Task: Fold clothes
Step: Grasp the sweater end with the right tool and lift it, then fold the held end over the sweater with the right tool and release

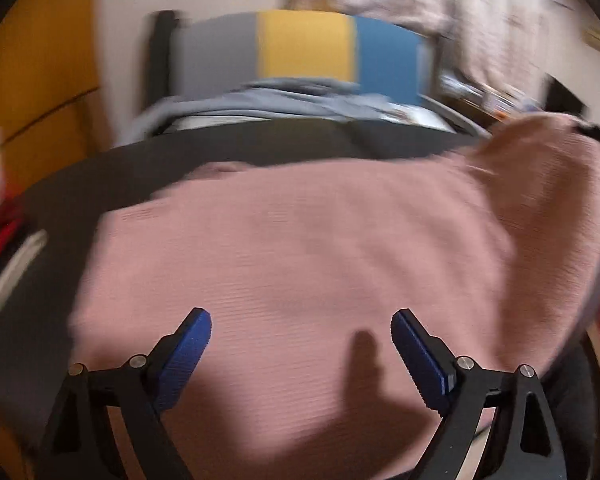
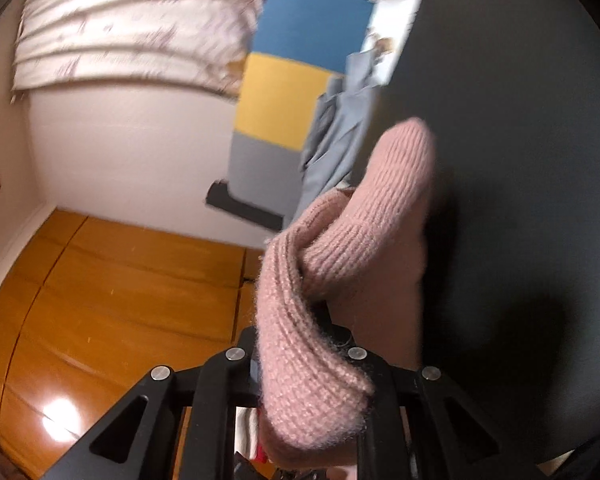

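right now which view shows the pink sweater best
The left wrist view: the pink sweater lies spread over the dark table. The right wrist view shows only a ribbed bunch clamped in the right gripper.

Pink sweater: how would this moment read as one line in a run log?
task: fold clothes | left gripper: open, above pink sweater | right gripper: shut on ribbed sweater edge, lifted | surface: dark table
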Demonstrator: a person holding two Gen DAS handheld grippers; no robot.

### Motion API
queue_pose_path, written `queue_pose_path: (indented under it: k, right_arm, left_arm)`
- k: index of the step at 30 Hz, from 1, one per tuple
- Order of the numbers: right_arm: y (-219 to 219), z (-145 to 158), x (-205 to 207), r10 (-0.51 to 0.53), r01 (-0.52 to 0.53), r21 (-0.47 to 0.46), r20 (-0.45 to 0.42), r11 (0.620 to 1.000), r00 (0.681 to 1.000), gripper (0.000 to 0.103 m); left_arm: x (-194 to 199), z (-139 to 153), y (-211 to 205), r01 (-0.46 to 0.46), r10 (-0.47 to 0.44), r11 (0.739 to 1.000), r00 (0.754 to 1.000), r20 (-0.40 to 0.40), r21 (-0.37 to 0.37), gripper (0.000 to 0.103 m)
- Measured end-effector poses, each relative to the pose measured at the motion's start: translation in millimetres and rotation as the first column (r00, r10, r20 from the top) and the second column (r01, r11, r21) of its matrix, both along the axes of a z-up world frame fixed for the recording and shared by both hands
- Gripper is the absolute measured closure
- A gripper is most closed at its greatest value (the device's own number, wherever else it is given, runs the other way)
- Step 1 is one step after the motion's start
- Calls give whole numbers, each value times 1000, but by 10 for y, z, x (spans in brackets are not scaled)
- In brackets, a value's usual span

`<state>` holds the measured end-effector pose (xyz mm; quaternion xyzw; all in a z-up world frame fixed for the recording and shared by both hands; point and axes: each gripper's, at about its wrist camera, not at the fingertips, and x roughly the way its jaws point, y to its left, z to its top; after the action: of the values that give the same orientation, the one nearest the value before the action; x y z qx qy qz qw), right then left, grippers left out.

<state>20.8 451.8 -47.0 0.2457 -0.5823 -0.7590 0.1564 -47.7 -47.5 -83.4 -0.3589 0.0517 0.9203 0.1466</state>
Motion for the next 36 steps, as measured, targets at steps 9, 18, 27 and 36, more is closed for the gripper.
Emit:
queue_pose_path:
  k: [9, 18, 27, 36]
  right_arm:
    - [-1376, 565, -544, 275, -266, 130, -55, 955, 960, 87]
    - [-2982, 407, -969, 561, -536, 367, 44, 760, 827, 87]
    - [-3943, -261, -846, 610, -617, 677, 304, 403, 732, 75]
    - [-3799, 197, -398, 662, -554, 733, 191, 395, 724, 61]
  left_arm:
    - [77, -327, -1134, -152, 149, 986, 988, 42, 66, 9]
    - [171, -373, -1177, -122, 122, 990, 993, 2, 67, 8]
    - [210, -381, -1263, -86, 87, 990, 996, -8, 108, 8]
    - [256, -200, -1747, -124, 102, 938, 991, 84, 322, 8]
